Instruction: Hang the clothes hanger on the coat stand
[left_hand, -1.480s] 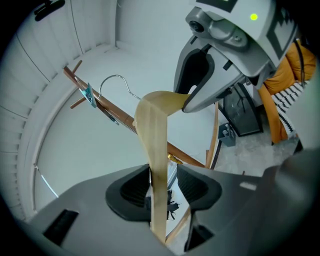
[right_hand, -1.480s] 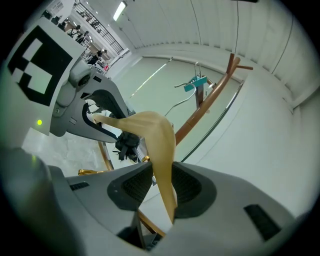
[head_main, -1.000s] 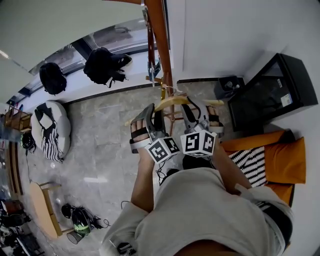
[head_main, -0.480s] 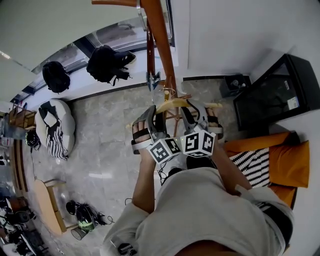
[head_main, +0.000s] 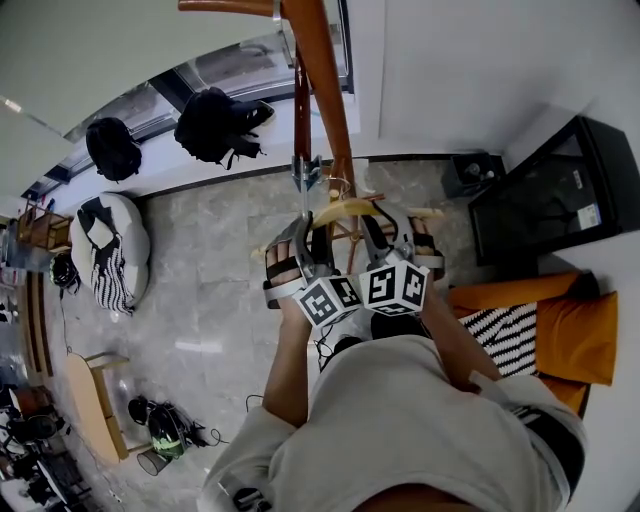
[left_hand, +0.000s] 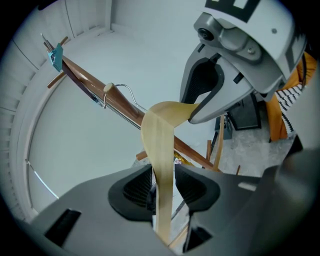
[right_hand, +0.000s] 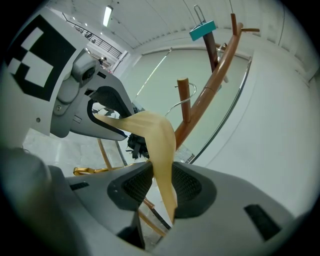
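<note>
**Head view:** The person stands over a grey stone floor (head_main: 210, 300) with both grippers raised side by side in front of the coat stand (head_main: 322, 90), a reddish-brown wooden pole that runs to the top edge. A pale wooden hanger (head_main: 350, 207) lies across the two grippers, just at the pole. The left gripper (head_main: 300, 235) has one arm of it and the right gripper (head_main: 392, 228) the other. The wire hook (head_main: 340, 184) rises from the hanger's middle, right beside the pole. Two black backpacks (head_main: 215, 125) sit by the far wall, and a black cabinet (head_main: 555, 190) stands at the right.

**Left gripper view:** The hanger (left_hand: 161, 140) runs up from between the left gripper's (left_hand: 164, 190) jaws. They have just been closing a little, and both pads now lie against the thin wood. Further up, the hanger bends over into the right gripper (left_hand: 192, 107). The hook (left_hand: 129, 91) is close by a peg (left_hand: 107, 88) on the coat stand (left_hand: 82, 77). I cannot tell whether it rests on the peg. A teal clip (left_hand: 56, 56) hangs near the top of the stand.

**Right gripper view:** The right gripper's (right_hand: 162, 187) jaws stand partly closed, with the pads pressed on both faces of the hanger (right_hand: 160, 135). The left gripper (right_hand: 120, 120) holds the far arm. The hook (right_hand: 173, 107) curves past a short peg (right_hand: 183, 95) on the coat stand (right_hand: 215, 75), below the clip (right_hand: 202, 30).
</note>
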